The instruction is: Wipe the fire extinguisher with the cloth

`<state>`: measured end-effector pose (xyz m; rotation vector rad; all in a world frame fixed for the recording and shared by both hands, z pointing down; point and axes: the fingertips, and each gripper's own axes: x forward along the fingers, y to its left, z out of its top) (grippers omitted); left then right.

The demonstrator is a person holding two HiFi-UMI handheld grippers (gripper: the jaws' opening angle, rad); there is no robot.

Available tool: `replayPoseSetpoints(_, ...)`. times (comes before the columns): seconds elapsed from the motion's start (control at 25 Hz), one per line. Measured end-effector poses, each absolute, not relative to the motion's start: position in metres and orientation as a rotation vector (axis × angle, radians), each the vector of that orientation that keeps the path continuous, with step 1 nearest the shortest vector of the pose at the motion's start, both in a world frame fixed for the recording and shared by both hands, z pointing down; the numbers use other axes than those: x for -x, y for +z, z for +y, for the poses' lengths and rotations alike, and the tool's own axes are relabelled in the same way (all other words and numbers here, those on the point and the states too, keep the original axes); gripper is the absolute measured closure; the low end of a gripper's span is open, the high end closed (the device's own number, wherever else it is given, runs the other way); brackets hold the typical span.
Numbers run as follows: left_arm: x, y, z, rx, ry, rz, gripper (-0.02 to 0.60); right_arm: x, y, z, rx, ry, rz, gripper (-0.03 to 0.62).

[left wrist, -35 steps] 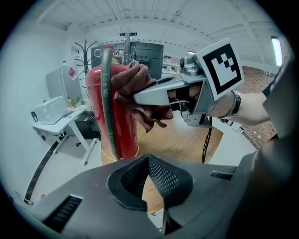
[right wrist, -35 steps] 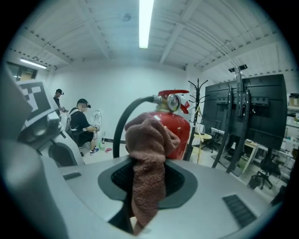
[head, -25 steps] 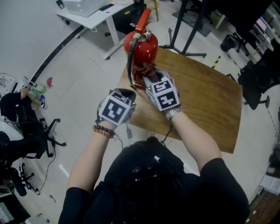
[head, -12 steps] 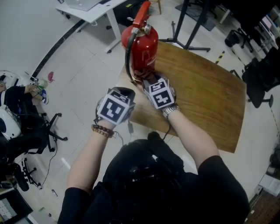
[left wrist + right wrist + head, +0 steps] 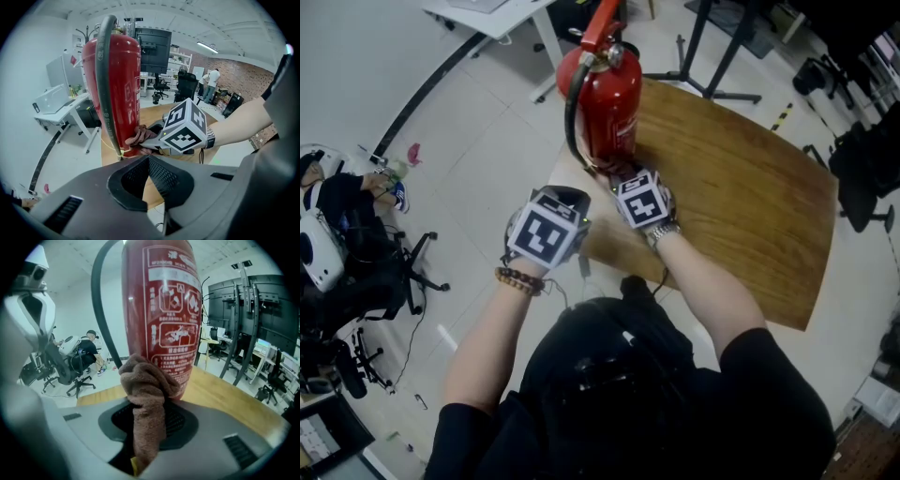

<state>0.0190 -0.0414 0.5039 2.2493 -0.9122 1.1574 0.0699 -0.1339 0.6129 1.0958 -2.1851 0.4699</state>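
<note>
**A:** Head view: the fire extinguisher [image 5: 605,103] stands at 12 o'clock, on the table [image 5: 741,216] corner. Since a second ago the right gripper [image 5: 628,183] has slid down its side, and it's now near the base.

**B:** So one downstroke is about done (my guess). What about the left gripper [image 5: 551,223]?

**A:** In its own view the jaws are pressed together and empty. It's parked at 7 o'clock of the extinguisher, with the hose [image 5: 107,84] facing it.

**B:** And the right gripper view?

**A:** It's pinching the cloth [image 5: 147,394], and the wad touches the red body below the label [image 5: 171,310]. Probably a fresh strip next.
</note>
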Motion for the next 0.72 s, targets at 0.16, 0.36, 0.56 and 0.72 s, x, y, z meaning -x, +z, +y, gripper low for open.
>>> replayPoseSetpoints(0.16,-0.018,0.509,-0.043,-2.233,1.168,-0.913,0.581,-0.071,0.635,-0.134,-1.078,0.511,-2.156,0.471)
replayPoseSetpoints(0.36,-0.018,0.515,-0.045,-2.216,1.175,-0.91,0.581,-0.073,0.659,-0.135,-1.056,0.553,-2.123,0.471)
replayPoseSetpoints(0.56,-0.019,0.52,-0.047,-2.202,1.183,-0.903,0.581,-0.079,0.681,-0.137,-1.045,0.596,-2.081,0.471)
replayPoseSetpoints(0.72,-0.021,0.523,-0.05,-2.201,1.186,-0.898,0.581,-0.083,0.691,-0.137,-1.041,0.621,-2.061,0.471)
